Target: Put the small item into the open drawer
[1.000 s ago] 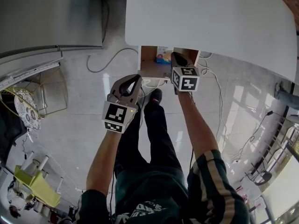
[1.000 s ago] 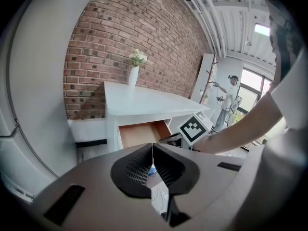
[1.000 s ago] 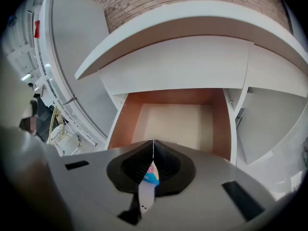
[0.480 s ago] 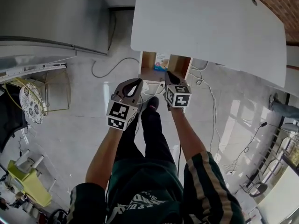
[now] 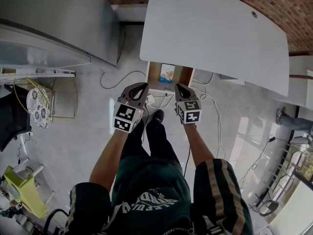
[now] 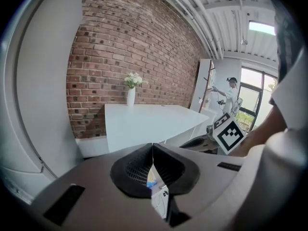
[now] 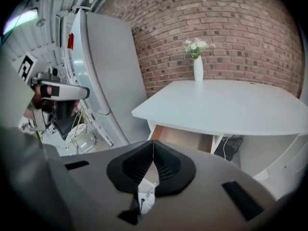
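The wooden drawer point(image 5: 152, 73) stands pulled out under the white table's near edge. A small blue-and-yellow item point(image 5: 167, 73) lies inside it. My left gripper point(image 5: 142, 86) hangs just in front of the drawer's left corner, jaws shut and empty. My right gripper point(image 5: 178, 86) is level with it on the right, in front of the drawer, also shut with nothing in it. In the left gripper view the left gripper point(image 6: 153, 149) has its pads meeting in a line. The right gripper point(image 7: 153, 146) points at the drawer point(image 7: 180, 138) below the tabletop.
The white table point(image 5: 215, 33) carries a vase of flowers point(image 7: 198, 69) against a brick wall. A tall grey fridge point(image 5: 54, 18) stands to the left. Cables point(image 5: 217, 114) trail on the tiled floor. A wire basket point(image 5: 46, 99) sits far left. My legs are below the grippers.
Both grippers have risen and drawn back from the drawer. The right one was over the drawer beside the item and is now in front of it. The item stays inside.
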Demonstrator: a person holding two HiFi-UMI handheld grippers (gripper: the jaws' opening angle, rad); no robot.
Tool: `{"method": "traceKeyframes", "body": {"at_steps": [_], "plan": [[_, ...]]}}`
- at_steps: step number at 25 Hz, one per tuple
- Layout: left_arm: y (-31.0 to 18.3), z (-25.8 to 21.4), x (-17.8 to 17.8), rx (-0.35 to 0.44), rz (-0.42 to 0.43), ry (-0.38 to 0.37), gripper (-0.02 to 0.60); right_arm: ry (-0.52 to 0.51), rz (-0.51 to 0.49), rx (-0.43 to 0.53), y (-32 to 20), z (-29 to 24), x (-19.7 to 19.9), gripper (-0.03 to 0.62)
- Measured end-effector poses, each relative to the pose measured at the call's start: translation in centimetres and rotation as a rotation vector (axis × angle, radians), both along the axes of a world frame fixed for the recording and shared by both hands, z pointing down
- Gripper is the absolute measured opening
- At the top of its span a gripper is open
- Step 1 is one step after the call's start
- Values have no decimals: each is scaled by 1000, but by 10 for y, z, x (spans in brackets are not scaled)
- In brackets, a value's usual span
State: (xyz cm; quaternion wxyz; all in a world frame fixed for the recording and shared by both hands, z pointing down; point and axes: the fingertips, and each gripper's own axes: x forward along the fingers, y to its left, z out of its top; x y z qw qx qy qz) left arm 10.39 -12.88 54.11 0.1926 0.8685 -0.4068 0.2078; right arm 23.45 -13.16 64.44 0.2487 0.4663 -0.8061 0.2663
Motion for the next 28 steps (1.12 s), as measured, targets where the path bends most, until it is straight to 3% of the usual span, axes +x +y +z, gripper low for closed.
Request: {"method": "traceKeyframes", "body": {"at_steps": [4,12,19,28], "plan": [[-10,-32,1,48,-14,3,17,-47,27,93,-12,-56,7,26],[-19,-84,-2,145,-36,13,17,-78,-35,270,-24,-148,-2,26],[-36,-141,-6,254,-33,29,17,-115,-23,415,-39,-229,3,26],[-37,-166,3,317,-23,23,17,-128,-45,516,-39,-281,3,25]]}}
